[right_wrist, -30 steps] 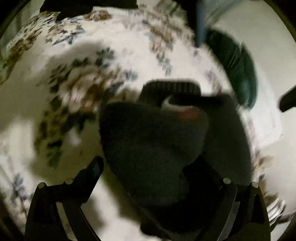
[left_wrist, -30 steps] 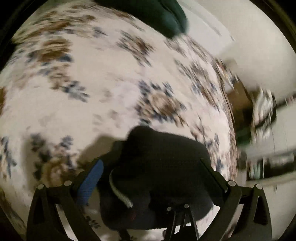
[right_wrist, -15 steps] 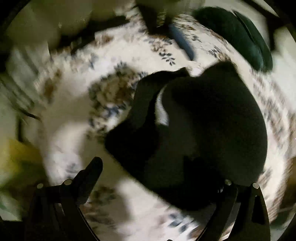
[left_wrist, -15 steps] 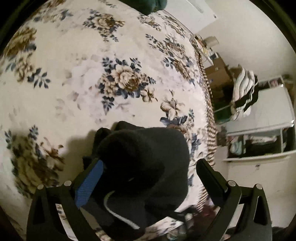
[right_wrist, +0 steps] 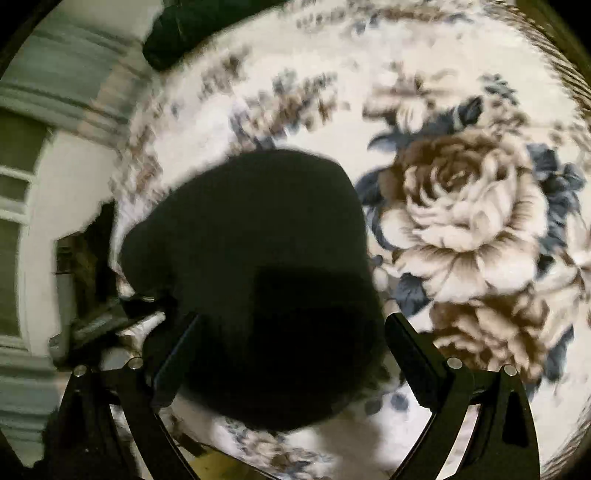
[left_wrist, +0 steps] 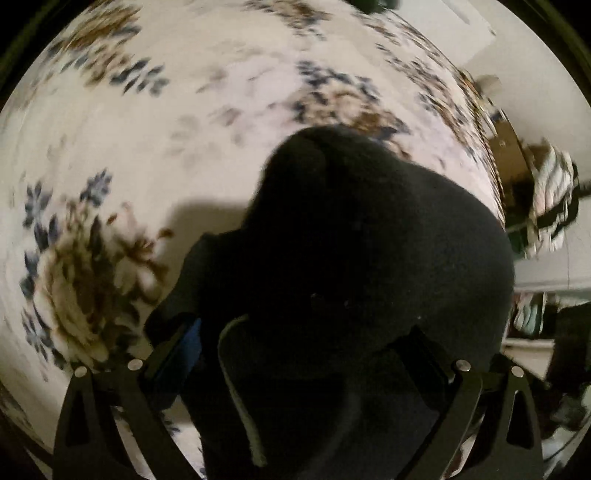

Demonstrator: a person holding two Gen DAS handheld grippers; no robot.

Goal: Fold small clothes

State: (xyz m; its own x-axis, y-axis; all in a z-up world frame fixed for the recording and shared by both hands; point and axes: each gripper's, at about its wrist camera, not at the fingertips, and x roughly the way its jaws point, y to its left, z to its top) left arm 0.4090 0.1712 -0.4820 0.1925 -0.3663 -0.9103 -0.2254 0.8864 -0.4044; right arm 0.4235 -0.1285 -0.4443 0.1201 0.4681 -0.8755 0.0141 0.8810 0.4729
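Through the left wrist camera we see a black knit garment [left_wrist: 369, 266] bunched up on a floral blanket [left_wrist: 147, 147], filling the lower middle of the view between the fingers of our left gripper [left_wrist: 299, 350]. Those fingers stand wide apart, with the blue-padded finger [left_wrist: 184, 347] at the garment's left edge and the other partly covered by the cloth; we cannot tell whether either one presses the fabric. A pale ribbed trim [left_wrist: 240, 391] curves along the garment's near edge. Off the right side of the blanket hangs a heap of light and dark clothes [left_wrist: 550, 206], blurred. In the right wrist camera the same black garment [right_wrist: 251, 273] lies as a rounded mound on the blanket [right_wrist: 369, 92], just left of a large brown rose with blue leaves [right_wrist: 469, 206]. Our right gripper [right_wrist: 291, 350] has its fingers spread as well, the left one against the garment's lower left and the right one just beside its right edge, over bare blanket. A dark green cushion [right_wrist: 184, 26] sits at the far top edge of the blanket. Both views are smeared by motion.
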